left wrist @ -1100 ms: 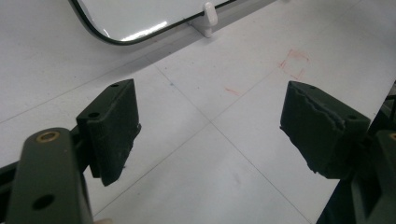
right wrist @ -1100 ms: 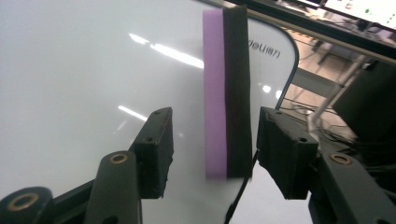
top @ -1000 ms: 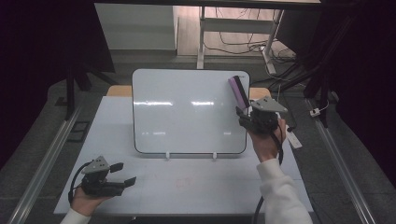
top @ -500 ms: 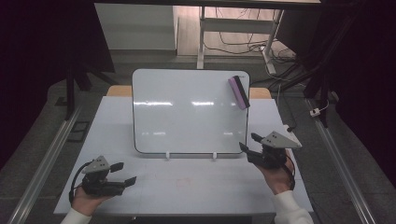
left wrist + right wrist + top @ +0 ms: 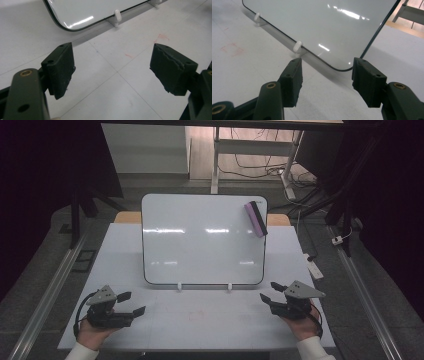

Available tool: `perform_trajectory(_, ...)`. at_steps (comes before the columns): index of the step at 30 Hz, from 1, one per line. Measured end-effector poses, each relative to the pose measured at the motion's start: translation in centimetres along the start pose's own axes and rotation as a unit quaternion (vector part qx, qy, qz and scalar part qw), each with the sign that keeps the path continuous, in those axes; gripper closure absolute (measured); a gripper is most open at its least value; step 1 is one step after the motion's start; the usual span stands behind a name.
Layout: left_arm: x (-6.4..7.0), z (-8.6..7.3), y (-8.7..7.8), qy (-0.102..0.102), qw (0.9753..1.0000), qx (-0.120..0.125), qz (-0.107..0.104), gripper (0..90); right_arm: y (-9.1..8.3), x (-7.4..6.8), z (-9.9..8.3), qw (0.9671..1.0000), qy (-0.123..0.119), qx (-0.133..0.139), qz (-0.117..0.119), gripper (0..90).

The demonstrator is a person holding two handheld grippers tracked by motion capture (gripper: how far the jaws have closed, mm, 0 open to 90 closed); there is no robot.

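White table (image 5: 200,320) with a whiteboard (image 5: 202,240) standing tilted at its centre, propped on two small white feet (image 5: 178,286) along its bottom edge. An eraser (image 5: 255,218), pink with a black strip, sticks to the board's face at about 1 o'clock, near the top right corner, slanted. Board surface looks blank, just light glare.

Left gripper (image 5: 131,303) sits at 7 o'clock on the table, held in the left hand (image 5: 92,332), jaws spread apart with nothing between them; in the left gripper view (image 5: 112,67) bare tabletop fills the gap, board's lower corner (image 5: 67,26) well ahead. Faint red marks (image 5: 197,314) on the table at 6 o'clock, between the two grippers.

Right gripper (image 5: 267,292) at 5 o'clock, in the right hand (image 5: 302,325), jaws also parted and empty. In the right gripper view (image 5: 325,75) it points at the board's lower corner (image 5: 342,68), near but apart; one white foot (image 5: 297,47) just ahead of the left jaw.

Front strip of table between board and near edge is open. A white strip-shaped object (image 5: 312,266) lies off the table's right edge at 3 o'clock. Cables (image 5: 250,165) and desk legs (image 5: 216,157) on the floor beyond, at 12 o'clock.
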State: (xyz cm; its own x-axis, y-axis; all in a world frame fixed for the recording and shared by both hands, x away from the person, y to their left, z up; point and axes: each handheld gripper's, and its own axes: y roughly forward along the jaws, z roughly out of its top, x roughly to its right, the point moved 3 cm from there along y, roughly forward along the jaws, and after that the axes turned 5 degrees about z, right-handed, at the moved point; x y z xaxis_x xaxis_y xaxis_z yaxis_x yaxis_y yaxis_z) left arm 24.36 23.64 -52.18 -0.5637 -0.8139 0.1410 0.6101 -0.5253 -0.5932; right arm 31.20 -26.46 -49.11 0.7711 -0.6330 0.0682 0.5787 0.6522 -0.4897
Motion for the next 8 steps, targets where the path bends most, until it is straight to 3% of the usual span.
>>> perform_trajectory(8, -0.08, 0.1, 0.02, 0.003, 1.0, 0.001, 0.002, 20.7, 0.23, -0.26, -0.18, 0.9999, -0.004, 0.001, 0.01, 40.3)
